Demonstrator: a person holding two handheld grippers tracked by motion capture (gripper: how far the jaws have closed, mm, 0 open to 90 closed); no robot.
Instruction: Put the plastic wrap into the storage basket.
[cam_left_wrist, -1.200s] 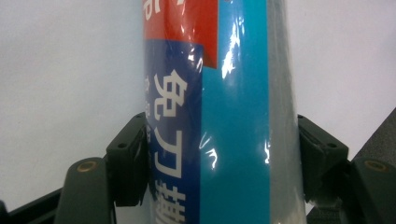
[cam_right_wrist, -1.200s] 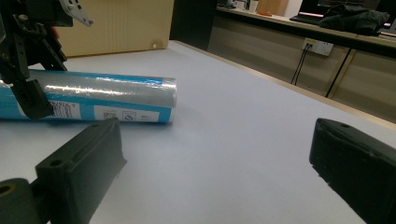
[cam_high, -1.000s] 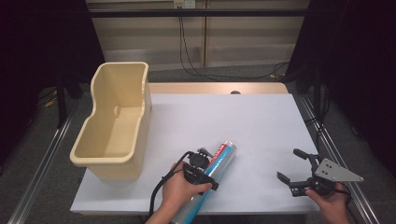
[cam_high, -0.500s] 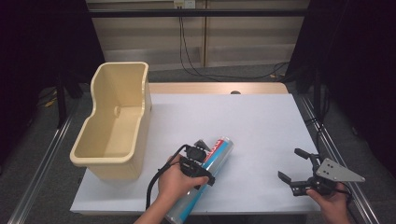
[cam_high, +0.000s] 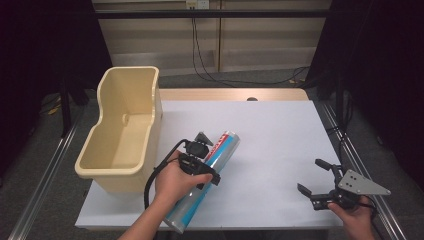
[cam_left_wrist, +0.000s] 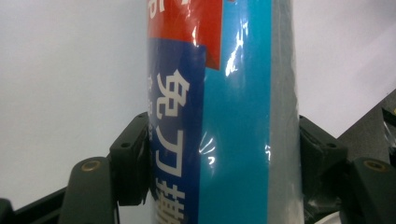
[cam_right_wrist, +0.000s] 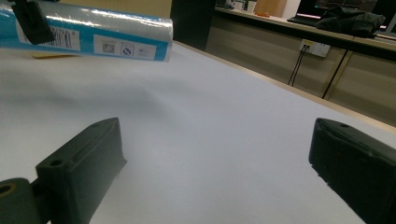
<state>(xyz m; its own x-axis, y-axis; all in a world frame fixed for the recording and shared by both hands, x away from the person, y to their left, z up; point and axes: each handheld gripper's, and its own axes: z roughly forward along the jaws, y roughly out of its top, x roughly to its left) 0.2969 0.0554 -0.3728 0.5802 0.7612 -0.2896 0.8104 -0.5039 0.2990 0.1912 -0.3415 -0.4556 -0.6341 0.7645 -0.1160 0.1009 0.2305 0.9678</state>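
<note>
The hand is hiding the middle of the one roll (cam_high: 212, 167), and its near end is running off the table's (cam_high: 280, 130) edge. It is wearing blue, red and silver wrap. The left gripper (cam_high: 199, 159) is clamping it right of the one tub (cam_high: 125, 130). The right gripper (cam_high: 320, 180) is gaping, holding nothing.

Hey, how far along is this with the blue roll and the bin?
Done: the left gripper is shut on the roll, fingers pressed to both its sides. In hand: the roll is off the table, judging by the right gripper view. Left: likely getting it into the bin; the right gripper sits open.
</note>
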